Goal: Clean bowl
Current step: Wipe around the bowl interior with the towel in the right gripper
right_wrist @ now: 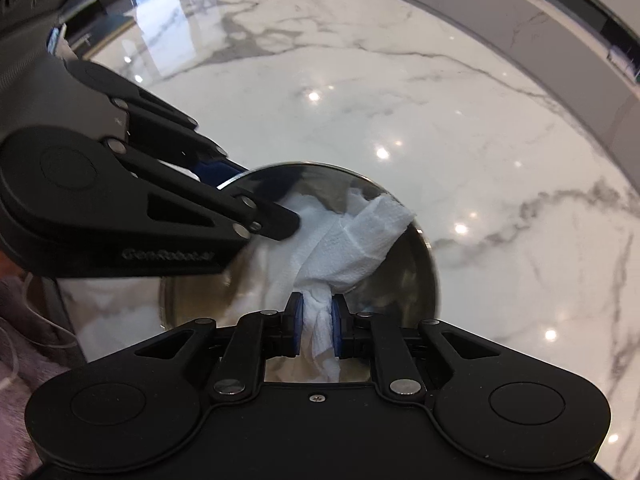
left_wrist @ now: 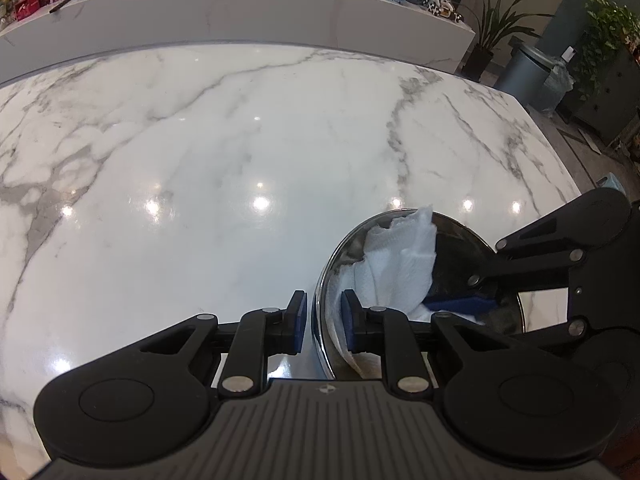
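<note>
Bowl: a shiny metal bowl (right_wrist: 404,276) stands on the marble surface (right_wrist: 440,120), near its front edge; in the left wrist view it sits at the lower right (left_wrist: 460,232).
Bowl material: I judge it thin steel, so light, stiff and not fragile, but smooth and slippery; on the glossy stone it will probably slide or turn when it is pushed from inside.
Where to hold the bowl: the thin rim is the only real place, with one finger inside the wall and one outside.
Paper towel: a crumpled white paper towel (right_wrist: 352,240) lies inside the bowl, and one fold goes over the far rim. It is soft, very light and tears easily, so a bunched part is the best place to pinch it.
Right gripper: its fingers (right_wrist: 316,330) are closed on a twisted end of the towel, above the near side of the bowl.
Left gripper: its fingers (left_wrist: 325,322) stand on both sides of the bowl rim, one blue pad outside and one inside. A gap shows beside the wall, so I cannot tell if they really clamp it.
How clean: the mirror-like inside is mostly covered by the towel and reflections, so I cannot judge this.
Around: only bare marble shows near the bowl; a raised ledge (left_wrist: 280,12) with small things stands behind, well apart.
</note>
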`<state>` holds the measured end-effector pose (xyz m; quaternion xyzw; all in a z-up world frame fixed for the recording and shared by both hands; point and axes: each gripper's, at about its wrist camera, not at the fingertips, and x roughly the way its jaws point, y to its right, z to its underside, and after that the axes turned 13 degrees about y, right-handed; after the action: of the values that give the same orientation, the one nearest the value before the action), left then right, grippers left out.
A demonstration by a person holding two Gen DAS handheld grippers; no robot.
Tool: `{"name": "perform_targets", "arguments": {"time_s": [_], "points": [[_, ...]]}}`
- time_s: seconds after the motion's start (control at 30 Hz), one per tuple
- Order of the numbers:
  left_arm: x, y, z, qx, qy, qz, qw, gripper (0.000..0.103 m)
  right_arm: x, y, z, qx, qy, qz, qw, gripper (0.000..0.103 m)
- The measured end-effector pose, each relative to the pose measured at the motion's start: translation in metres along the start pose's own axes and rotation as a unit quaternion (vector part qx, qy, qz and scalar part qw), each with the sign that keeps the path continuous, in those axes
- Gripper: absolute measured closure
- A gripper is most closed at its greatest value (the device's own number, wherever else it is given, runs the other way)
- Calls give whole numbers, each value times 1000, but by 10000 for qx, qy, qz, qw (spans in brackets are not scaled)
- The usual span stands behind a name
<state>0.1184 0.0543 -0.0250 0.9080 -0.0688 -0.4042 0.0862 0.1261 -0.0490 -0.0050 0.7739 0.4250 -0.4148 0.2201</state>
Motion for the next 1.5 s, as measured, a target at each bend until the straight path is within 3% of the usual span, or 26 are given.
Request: {"name": "perform_targets", "arguments": {"time_s": [0.2,0.57,0.77,1.0,1.07,1.13,1.5], "points": [[0,0,0,6,-25,35,10000,86,-7,8,-1,-235,74,674,9974,92],[3,4,0,-18,-70,110,9999,86,2,21,-2,94,250,577,9980,92],[8,10,-2,-56,-74,197,9998,86,0,20,-1,-289,238,1071,9935,92],[11,20,-2,-15,-77,161,9998,86,-24,26,7,-356,361,950,9942,85],[12,21,-2,-20,-79,148,9999,86,-30,24,8,-387,372,803,9953,77],[12,22,-2,-23,-85,158,9998,86,-30,22,9,-423,357,756,9956,62],[13,31,-1,84,-100,285,9995,84,-12,29,14,-69,248,639,9976,61]]}}
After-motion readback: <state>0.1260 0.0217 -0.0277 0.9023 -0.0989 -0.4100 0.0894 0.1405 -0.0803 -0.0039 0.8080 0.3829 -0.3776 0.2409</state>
